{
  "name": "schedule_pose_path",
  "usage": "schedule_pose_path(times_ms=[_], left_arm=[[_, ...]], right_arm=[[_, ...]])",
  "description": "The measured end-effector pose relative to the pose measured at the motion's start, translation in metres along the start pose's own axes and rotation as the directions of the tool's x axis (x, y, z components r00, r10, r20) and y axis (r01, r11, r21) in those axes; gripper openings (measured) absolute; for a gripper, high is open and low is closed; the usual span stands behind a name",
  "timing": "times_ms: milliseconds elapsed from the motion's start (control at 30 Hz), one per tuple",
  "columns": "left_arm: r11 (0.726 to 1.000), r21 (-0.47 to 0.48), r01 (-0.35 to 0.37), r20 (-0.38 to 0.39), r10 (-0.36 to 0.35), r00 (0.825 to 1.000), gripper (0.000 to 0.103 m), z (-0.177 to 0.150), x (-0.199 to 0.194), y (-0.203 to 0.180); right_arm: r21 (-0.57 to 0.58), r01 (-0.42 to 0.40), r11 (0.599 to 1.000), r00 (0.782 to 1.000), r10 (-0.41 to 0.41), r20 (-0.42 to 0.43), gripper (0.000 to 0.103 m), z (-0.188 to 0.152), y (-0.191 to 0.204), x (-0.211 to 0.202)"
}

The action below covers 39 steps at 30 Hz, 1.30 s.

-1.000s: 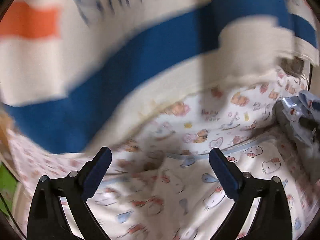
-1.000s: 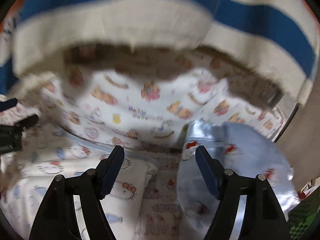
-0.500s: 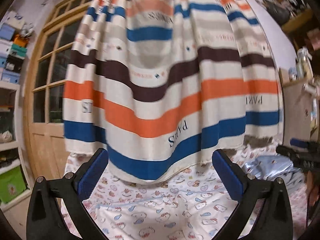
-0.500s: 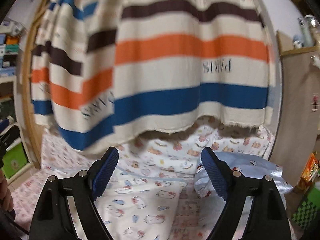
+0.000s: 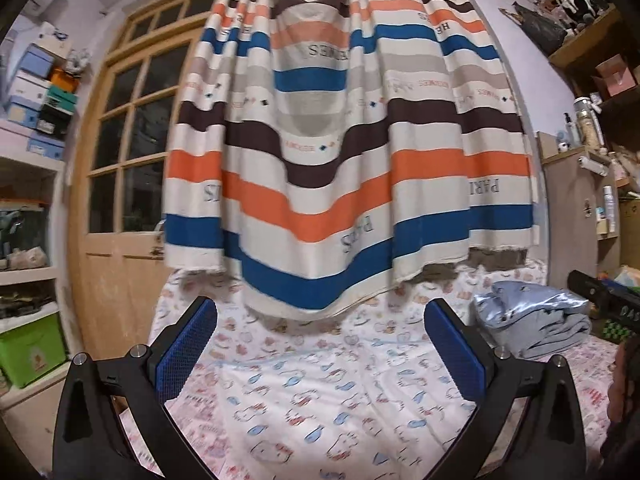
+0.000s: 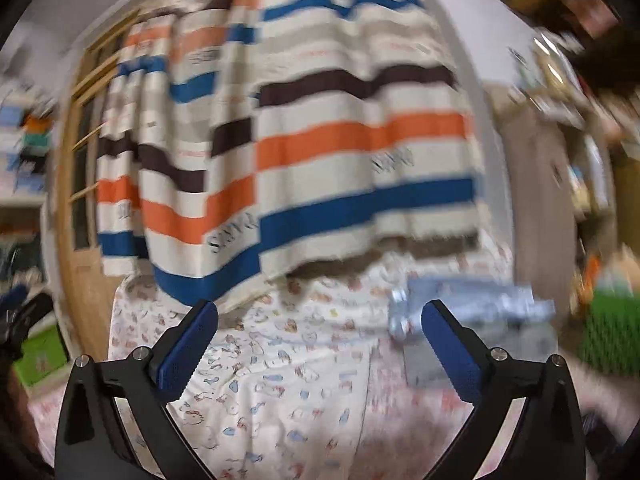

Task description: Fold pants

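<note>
Printed bedsheet [image 5: 320, 392] bare ahead (curtain hem [image 5: 304, 304] beyond), both hand-held grippers spread, empty.

Open bed sheet [image 5: 328, 400] ahead; striped curtain [image 5: 340, 160] low at back, folded pile [image 5: 532, 320] on right.

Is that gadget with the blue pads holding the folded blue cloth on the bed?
No, the left gripper is empty, and the folded blue cloth lies on the bed beyond it.
</note>
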<state>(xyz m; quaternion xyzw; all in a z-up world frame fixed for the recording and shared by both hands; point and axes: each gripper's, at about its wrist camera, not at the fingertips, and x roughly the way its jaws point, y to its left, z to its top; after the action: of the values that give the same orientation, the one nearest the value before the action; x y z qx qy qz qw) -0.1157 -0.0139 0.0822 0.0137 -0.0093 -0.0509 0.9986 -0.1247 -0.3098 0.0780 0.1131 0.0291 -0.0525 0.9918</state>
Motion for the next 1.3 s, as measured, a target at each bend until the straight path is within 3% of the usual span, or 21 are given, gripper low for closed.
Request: schedule_pose_path(times_ms=[67,133,200,333,467,600,767,933,1000,1167,1267,1300], left_arm=[[0.998,-0.011,-0.055,0.002,0.055,0.999,0.103,-0.013,-0.004,0.001],[0.991,-0.009,-0.136,0.026,0.136,0.990,0.103,-0.029,-0.008,0.002],[0.987,0.012,-0.160,0.012,0.160,0.987,0.103,-0.041,-0.009,0.002],[0.986,-0.011,-0.165,-0.020,0.164,0.986,0.103,-0.059,-0.013,0.008],[0.988,-0.001,-0.156,-0.084,0.156,0.984,0.103,-0.076,-0.008,0.008],[0.987,0.035,-0.154,-0.128,0.157,0.979,0.103,-0.090,-0.002,0.011],[0.990,0.042,-0.137,-0.173,0.142,0.975,0.103,-0.104,-0.003,0.015],[0.995,0.035,-0.094,-0.271,0.100,0.957,0.102,-0.116,-0.006,0.015],[0.994,0.044,-0.104,-0.274,0.112,0.955,0.098,-0.122,-0.011,0.014],[0.990,0.086,-0.110,-0.302,0.131,0.944,0.071,-0.132,-0.015,0.008],[0.986,0.062,-0.156,-0.297,0.167,0.940,0.069,-0.133,-0.018,0.016],[0.984,0.049,-0.172,-0.292,0.178,0.940,0.069,-0.131,-0.019,0.021]], right_arm=[[0.040,-0.044,0.998,0.999,0.044,-0.007,0.102,-0.010,-0.005,-0.004],[0.007,-0.092,0.996,0.995,0.092,-0.031,0.102,-0.016,-0.004,-0.009],[-0.039,-0.071,0.997,0.997,0.070,-0.033,0.102,-0.021,-0.001,-0.014],[-0.130,-0.024,0.991,0.999,0.018,-0.044,0.102,-0.037,0.008,-0.019],[-0.084,0.068,0.994,0.998,-0.067,0.010,0.102,-0.056,0.012,-0.018],[-0.105,0.013,0.994,1.000,-0.012,0.015,0.102,-0.067,0.016,-0.014],[-0.186,0.024,0.982,1.000,-0.027,-0.016,0.102,-0.077,0.019,-0.007],[-0.200,-0.019,0.980,0.992,-0.007,-0.126,0.102,-0.091,0.011,-0.001],[-0.211,-0.025,0.977,0.989,-0.006,-0.147,0.102,-0.096,0.008,-0.002],[-0.239,-0.024,0.971,0.989,-0.013,-0.149,0.102,-0.104,0.011,-0.006],[-0.179,-0.138,0.974,0.974,0.100,-0.204,0.102,-0.108,0.020,-0.003],[-0.140,-0.217,0.966,0.952,0.177,-0.251,0.102,-0.112,0.027,0.000]])
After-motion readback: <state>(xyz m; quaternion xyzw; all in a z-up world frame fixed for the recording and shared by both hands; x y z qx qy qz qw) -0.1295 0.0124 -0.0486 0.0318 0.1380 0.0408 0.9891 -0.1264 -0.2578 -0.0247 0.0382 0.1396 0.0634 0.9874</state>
